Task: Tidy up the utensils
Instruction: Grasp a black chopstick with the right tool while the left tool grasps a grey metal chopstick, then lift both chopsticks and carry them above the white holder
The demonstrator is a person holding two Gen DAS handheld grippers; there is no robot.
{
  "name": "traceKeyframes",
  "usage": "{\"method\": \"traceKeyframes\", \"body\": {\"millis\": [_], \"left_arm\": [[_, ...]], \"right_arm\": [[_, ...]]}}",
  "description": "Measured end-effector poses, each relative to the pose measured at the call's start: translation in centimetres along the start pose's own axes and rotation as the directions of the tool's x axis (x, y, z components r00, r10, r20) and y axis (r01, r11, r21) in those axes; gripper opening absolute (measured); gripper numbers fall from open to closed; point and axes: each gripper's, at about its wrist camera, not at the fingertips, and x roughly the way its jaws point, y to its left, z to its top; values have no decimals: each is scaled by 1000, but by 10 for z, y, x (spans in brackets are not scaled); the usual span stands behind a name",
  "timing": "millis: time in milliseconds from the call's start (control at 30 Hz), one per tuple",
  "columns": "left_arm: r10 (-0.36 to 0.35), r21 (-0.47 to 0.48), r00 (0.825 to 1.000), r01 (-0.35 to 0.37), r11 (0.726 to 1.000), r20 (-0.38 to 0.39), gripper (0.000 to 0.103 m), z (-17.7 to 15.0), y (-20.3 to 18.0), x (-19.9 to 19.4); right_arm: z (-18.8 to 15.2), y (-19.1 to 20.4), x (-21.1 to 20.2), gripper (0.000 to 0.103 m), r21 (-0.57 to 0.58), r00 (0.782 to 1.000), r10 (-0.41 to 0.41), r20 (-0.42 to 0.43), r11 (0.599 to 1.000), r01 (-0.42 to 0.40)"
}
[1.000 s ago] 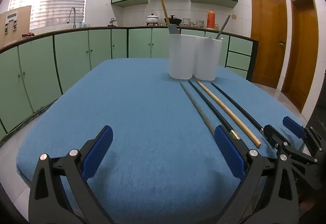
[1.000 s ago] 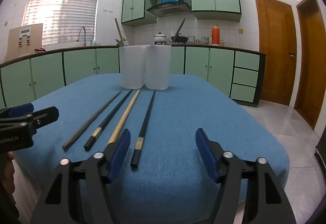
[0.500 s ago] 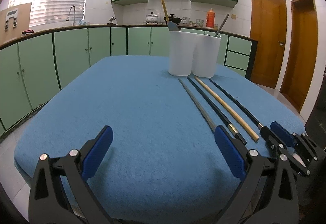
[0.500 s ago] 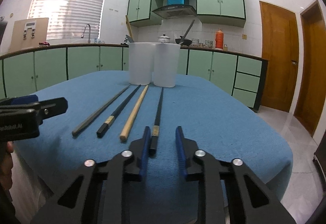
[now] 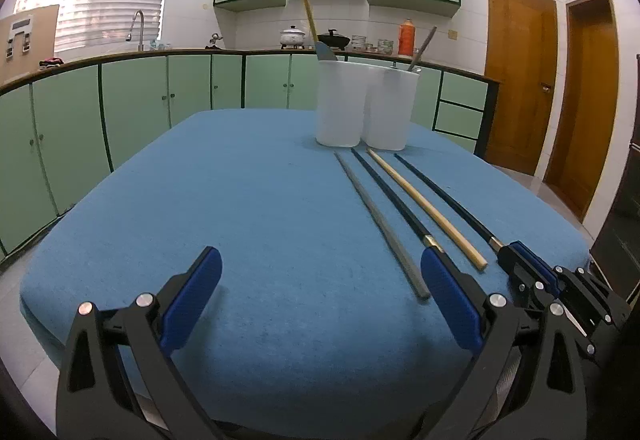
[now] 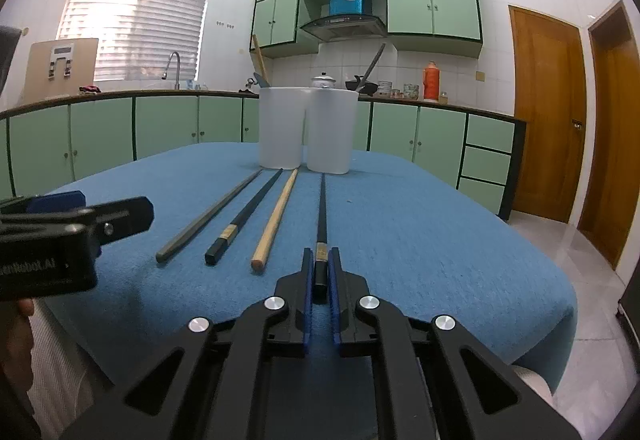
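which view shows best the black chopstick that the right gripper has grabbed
The right wrist view: the black chopstick runs straight up the centre, its near end clamped in the right gripper. In the left wrist view it is rightmost of four, at the edge, with its near end hidden behind the gripper.

blue tablecloth (image 6: 400, 224), white holders (image 6: 308, 127), black, grey, tan chopsticks (image 6: 276, 217), mint cabinets (image 6: 168, 127)

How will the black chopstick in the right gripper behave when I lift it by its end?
Probably stiff: the black chopstick lies straight. It may droop, since the right gripper is shut only on its near end. Its squarish handle shouldn't roll.
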Motion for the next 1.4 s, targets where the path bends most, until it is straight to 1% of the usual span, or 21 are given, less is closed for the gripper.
{"method": "traceKeyframes", "body": {"millis": [233, 267, 333, 367, 433, 500, 600, 867, 933, 1000, 1033, 1100, 1133, 1200, 1400], "left_arm": [[-8, 14, 1000, 8, 1000, 4, 96, -4, -14, 1], [-8, 15, 1000, 8, 1000, 4, 95, -4, -15, 1], [-11, 27, 1000, 11, 1000, -5, 77, -4, -19, 2], [-14, 42, 1000, 15, 999, -23, 67, -4, -23, 6], [-22, 50, 999, 24, 998, -41, 65, -5, -27, 11], [-20, 44, 999, 22, 999, -51, 58, -7, -29, 15], [-7, 53, 999, 9, 999, -45, 54, -8, -33, 17], [55, 44, 998, -55, 998, 8, 51, -16, -45, 16], [67, 41, 998, -68, 997, 18, 47, -17, -48, 16], [78, 39, 997, -79, 996, 26, 37, -18, -52, 16], [79, 38, 996, -80, 996, 28, 34, -18, -54, 15], [75, 42, 997, -76, 996, 34, 22, -19, -59, 14], [72, 46, 997, -73, 996, 36, 19, -20, -59, 14], [67, 48, 997, -69, 997, 35, 7, -19, -61, 13], [72, 33, 997, -74, 997, 33, 7, -16, -57, 12]], "right_arm": [[0, -10, -6, 7, 33, 999, -36, 15, 999, 35], [0, -12, -6, 7, 36, 999, -39, 14, 999, 38], [0, -15, -7, 7, 42, 999, -44, 13, 998, 44], [1, -16, -7, 7, 46, 999, -44, 13, 998, 43], [1, -18, -8, 7, 49, 999, -44, 16, 998, 43], [2, -19, -9, 7, 48, 999, -44, 20, 998, 43], [0, -19, -8, 7, 48, 999, -42, 19, 998, 41], [-2, -20, -10, 7, 52, 999, -39, 12, 998, 38], [-2, -20, -10, 7, 54, 999, -38, 11, 998, 37], [-1, -20, -11, 7, 58, 999, -37, 9, 998, 36], [-1, -21, -11, 7, 60, 999, -36, 9, 998, 36], [-1, -21, -11, 7, 63, 999, -35, 9, 997, 35], [0, -21, -11, 7, 64, 999, -34, 8, 997, 33], [1, -22, -13, 7, 65, 999, -33, 12, 997, 32], [4, -27, -16, 7, 83, 999, -30, 20, 996, 28]]}}
